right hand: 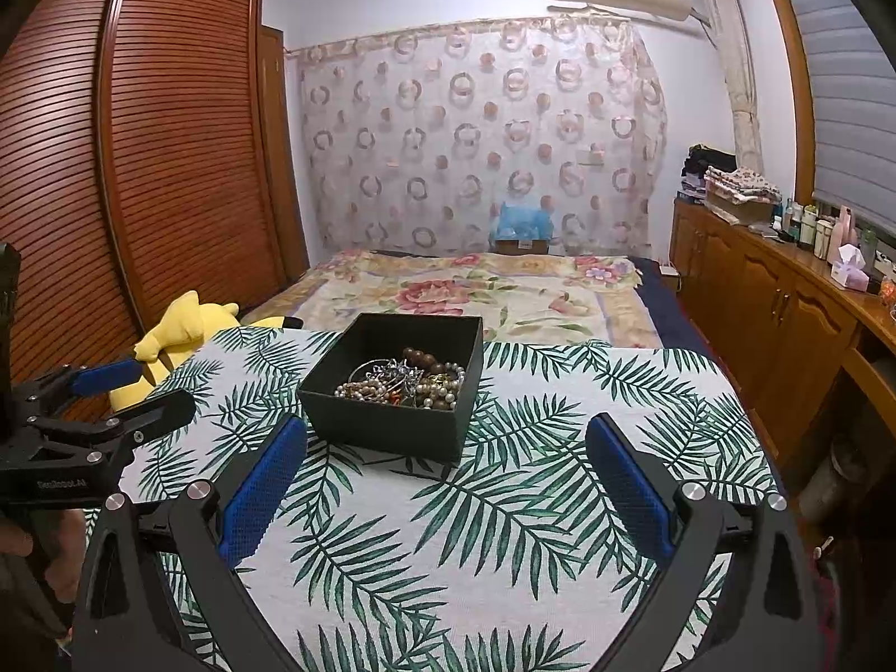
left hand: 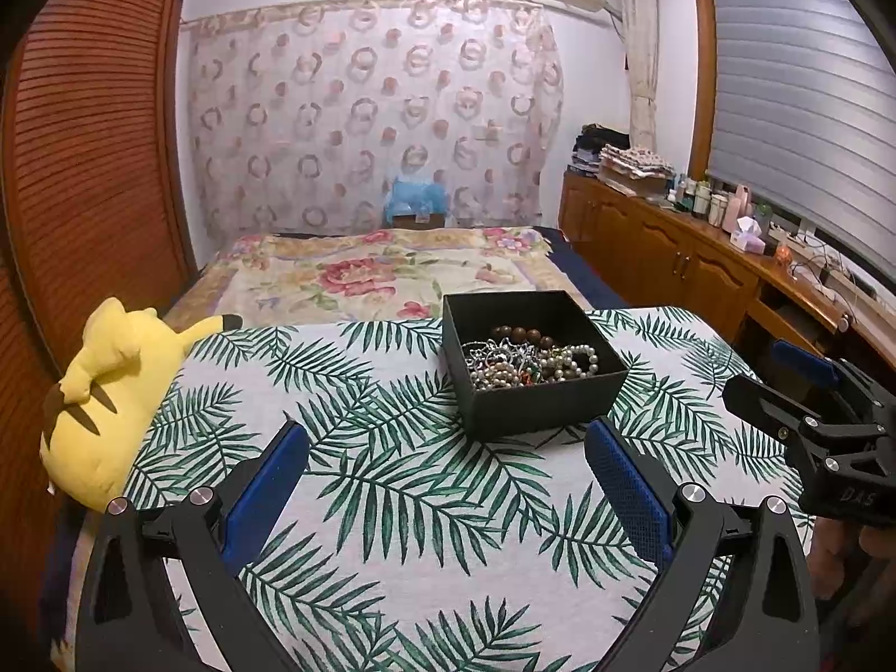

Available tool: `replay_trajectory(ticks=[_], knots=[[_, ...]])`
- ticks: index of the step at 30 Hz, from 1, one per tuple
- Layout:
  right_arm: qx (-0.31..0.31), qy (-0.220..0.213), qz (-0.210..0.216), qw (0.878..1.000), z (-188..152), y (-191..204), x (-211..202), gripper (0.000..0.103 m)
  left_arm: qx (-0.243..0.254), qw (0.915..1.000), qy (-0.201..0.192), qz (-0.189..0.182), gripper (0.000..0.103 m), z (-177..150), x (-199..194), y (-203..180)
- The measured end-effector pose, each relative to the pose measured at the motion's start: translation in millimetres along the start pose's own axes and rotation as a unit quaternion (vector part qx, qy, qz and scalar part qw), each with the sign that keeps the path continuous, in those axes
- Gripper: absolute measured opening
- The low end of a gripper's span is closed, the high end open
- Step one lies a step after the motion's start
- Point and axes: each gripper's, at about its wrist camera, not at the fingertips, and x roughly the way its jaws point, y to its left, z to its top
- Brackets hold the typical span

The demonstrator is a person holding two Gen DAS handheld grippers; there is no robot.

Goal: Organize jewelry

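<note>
Room: bedroom, with a slatted wooden wardrobe (left hand: 84,157) at 9 o'clock and a patterned curtain (left hand: 369,112) on the far wall.
Surface: palm-leaf cloth (left hand: 392,504) spread in front of a floral bedspread (left hand: 381,274).
Left wrist view, box: black box (left hand: 532,392) at 12 o'clock, resting on the cloth, holding a tangle of jewelry (left hand: 526,361) of pearls, brown beads and silver pieces.
Left wrist view, left gripper (left hand: 448,453): blue-padded fingers spread wide, holding nothing, short of the box.
Left wrist view, right gripper (left hand: 773,369): at 3 o'clock, fingers parted, nothing between them.
Left wrist view, plush: yellow plush toy (left hand: 106,392) at 9 o'clock, at the cloth's edge.
Right wrist view, box: black box (right hand: 392,425) at 11 o'clock, jewelry (right hand: 403,381) inside.
Right wrist view, right gripper (right hand: 448,448): fingers wide apart and empty; the left pad is just beside the box's near corner.
Right wrist view, left gripper (right hand: 151,386): at 9 o'clock, fingers apart, beside the plush toy (right hand: 179,330).
Right wrist view, cabinet: wooden sideboard (right hand: 773,302) at 3 o'clock with bottles on top.
</note>
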Motion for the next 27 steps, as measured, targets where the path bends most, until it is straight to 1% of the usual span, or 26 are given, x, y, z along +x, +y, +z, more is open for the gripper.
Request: replay_trajectory(ticks=[27], knots=[[0.0,-0.001,0.0,1.0,-2.1,2.1,0.1,0.1,-0.001,1.0,-0.004,-0.001,0.095,-0.7,-0.1,0.2]])
